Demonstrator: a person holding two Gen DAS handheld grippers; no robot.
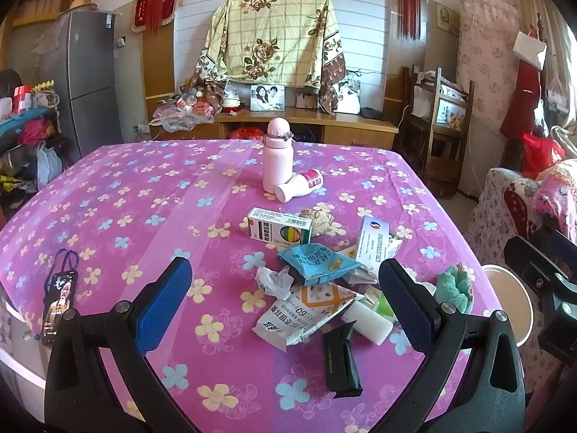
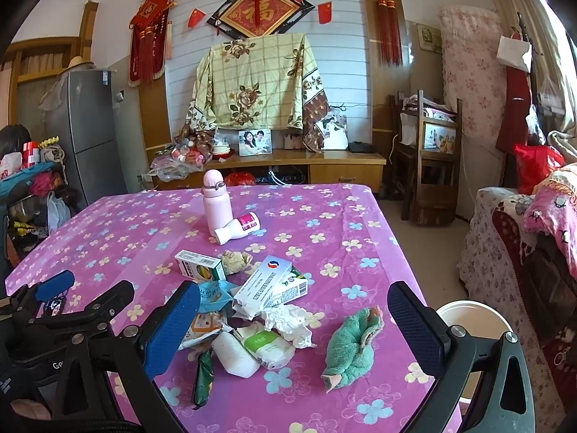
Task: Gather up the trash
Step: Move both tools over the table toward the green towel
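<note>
A heap of crumpled wrappers, cartons and tissue (image 2: pixel 252 310) lies on a pink flowered tablecloth (image 2: pixel 144 231); left gripper (image 1: pixel 285 310) and right gripper (image 2: pixel 294 328) hover spread wide in a cluttered, red-decorated room.

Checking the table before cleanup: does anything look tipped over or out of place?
Yes: the small white bottle lies on its side against the upright pink flask, behind the pile of wrappers and boxes.

My blue dimpled rubber-like pads (image 2: pixel 173 328) look matt, the pink flowered tablecloth (image 2: pixel 324 216) glossy, the green fluffy towel cloth (image 2: pixel 351 350) rough.
</note>
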